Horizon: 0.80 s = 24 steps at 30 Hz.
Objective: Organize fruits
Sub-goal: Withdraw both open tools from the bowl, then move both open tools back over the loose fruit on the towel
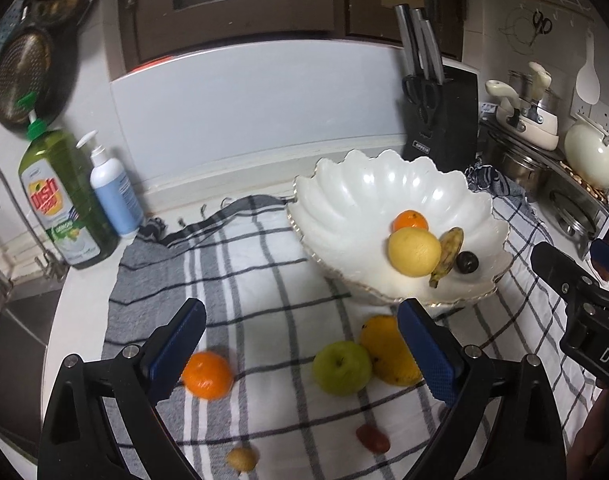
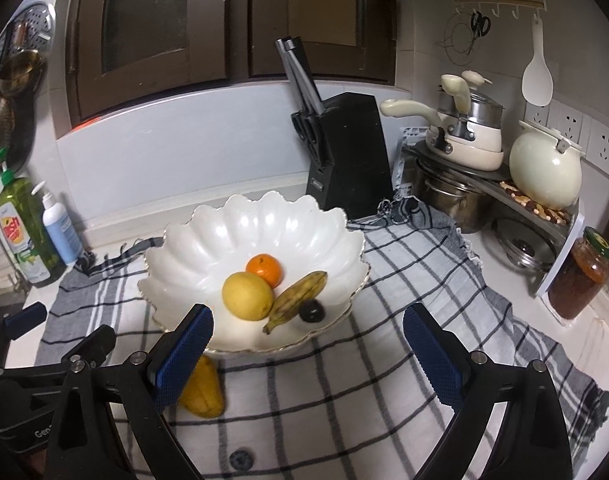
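A white scalloped bowl [image 1: 344,200] [image 2: 208,232] sits on a checked cloth and holds a yellow fruit [image 1: 414,252] [image 2: 246,295], a small orange [image 1: 410,220] [image 2: 265,269], a banana [image 1: 448,252] [image 2: 298,294] and a dark fruit [image 1: 467,262] [image 2: 312,311]. On the cloth in front lie an orange [image 1: 208,375], a green apple [image 1: 341,367], a mango [image 1: 386,350] [image 2: 202,390], a small red fruit [image 1: 372,438] and a small yellowish fruit [image 1: 242,458]. My left gripper [image 1: 304,354] is open and empty above the apple. My right gripper [image 2: 308,356] is open and empty in front of the bowl.
A dish soap bottle [image 1: 64,196] and a pump bottle [image 1: 112,196] stand at back left by the sink. A knife block [image 1: 444,116] [image 2: 352,156] stands behind the bowl. Pots and a cream jar [image 2: 544,168] fill the right corner, with a sauce jar [image 2: 580,276].
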Motion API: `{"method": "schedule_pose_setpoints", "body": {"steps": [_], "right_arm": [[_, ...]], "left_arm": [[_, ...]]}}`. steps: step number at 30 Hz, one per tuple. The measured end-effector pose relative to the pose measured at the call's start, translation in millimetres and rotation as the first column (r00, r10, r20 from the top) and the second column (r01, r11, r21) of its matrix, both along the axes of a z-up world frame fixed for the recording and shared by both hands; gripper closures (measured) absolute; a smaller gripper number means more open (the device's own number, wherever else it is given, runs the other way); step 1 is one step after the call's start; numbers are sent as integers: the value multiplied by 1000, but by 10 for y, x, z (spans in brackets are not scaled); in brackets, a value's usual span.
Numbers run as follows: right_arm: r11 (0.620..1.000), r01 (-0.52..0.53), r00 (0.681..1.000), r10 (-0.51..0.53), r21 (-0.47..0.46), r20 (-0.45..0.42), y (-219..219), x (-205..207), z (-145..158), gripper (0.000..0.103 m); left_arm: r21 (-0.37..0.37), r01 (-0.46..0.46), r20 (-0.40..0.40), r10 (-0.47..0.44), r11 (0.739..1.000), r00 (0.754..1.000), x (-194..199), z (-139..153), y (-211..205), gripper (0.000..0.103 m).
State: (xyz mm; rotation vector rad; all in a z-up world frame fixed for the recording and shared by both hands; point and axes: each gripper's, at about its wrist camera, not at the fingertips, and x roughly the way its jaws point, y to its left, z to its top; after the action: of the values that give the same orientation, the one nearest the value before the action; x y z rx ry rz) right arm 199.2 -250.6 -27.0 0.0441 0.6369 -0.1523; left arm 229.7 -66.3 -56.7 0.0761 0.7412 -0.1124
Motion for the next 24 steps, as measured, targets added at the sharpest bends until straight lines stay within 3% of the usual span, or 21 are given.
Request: {"method": "schedule_pose_setpoints", "body": {"steps": [17,24], "right_arm": [[998,-68,997,68,8,-26,314,-173,-158,6],[997,-80,997,80,13,12,435,-359,-228,6]], "left_arm": [[-9,-51,24,51,999,998,-358,-55,368,5],[-11,-59,37,59,998,998,-519,-102,482,5]]}}
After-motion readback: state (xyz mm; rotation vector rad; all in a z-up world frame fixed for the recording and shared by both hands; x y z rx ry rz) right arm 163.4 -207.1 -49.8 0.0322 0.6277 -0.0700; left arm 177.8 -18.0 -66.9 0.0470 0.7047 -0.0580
